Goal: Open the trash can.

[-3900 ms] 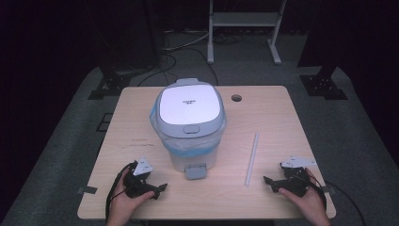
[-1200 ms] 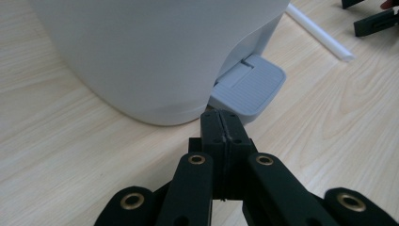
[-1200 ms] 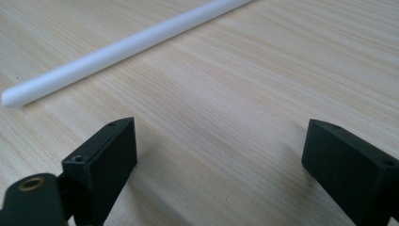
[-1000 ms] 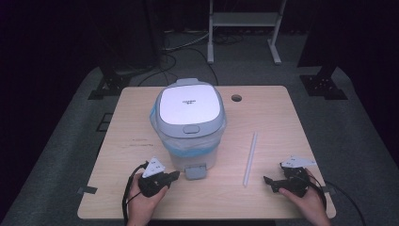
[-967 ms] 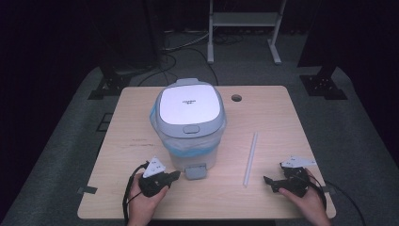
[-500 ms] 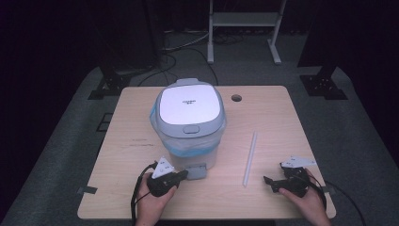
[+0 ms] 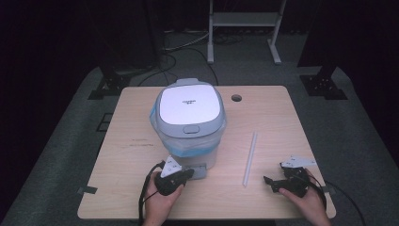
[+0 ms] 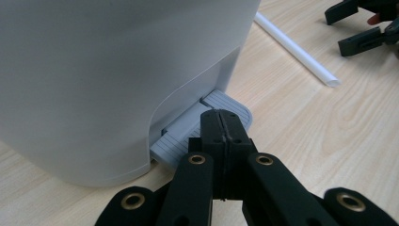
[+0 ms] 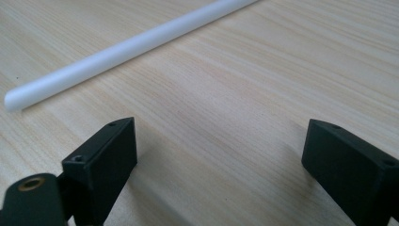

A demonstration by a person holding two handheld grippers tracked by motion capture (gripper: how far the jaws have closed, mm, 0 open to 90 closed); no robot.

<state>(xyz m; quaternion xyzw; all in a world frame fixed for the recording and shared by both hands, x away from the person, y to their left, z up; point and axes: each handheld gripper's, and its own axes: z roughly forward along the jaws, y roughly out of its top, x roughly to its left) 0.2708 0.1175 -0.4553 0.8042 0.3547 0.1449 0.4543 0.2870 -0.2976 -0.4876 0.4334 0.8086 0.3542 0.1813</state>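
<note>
1. Since the earliest high view, the left gripper (image 7: 187,175) has travelled from the near-left table edge rightward to the foot of the pedal bin (image 7: 189,123). The right gripper (image 7: 269,182) sits where it was, as do the bin and the tube.
2. Left gripper: jaws pressed fully together, nothing between them. In the left gripper view the tips (image 8: 220,123) sit over the grey foot pedal (image 8: 188,134); contact cannot be told.
3. Right gripper: jaws wide apart, empty, low over bare table (image 9: 244,108) near the front-right corner.
4. Bin stands mid-table. A small dark mark is printed on the lid (image 7: 189,103), too small to read.
5. Bin body: smooth pale grey plastic, rounded walls. Lid: white panel in a grey rim, rounded-square, with a small grey catch at the front. A pale blue bag liner (image 7: 165,141) is folded out under the rim.
6. Pedal: grey plastic, ribbed top, rounded front edge, projecting from a notch at the bin's base.
7. White tube (image 7: 249,158): thin, straight, matte, lying between bin and right gripper, well apart from both.
8. Table: light wood-grain top with a round cable hole (image 7: 236,98).
</note>
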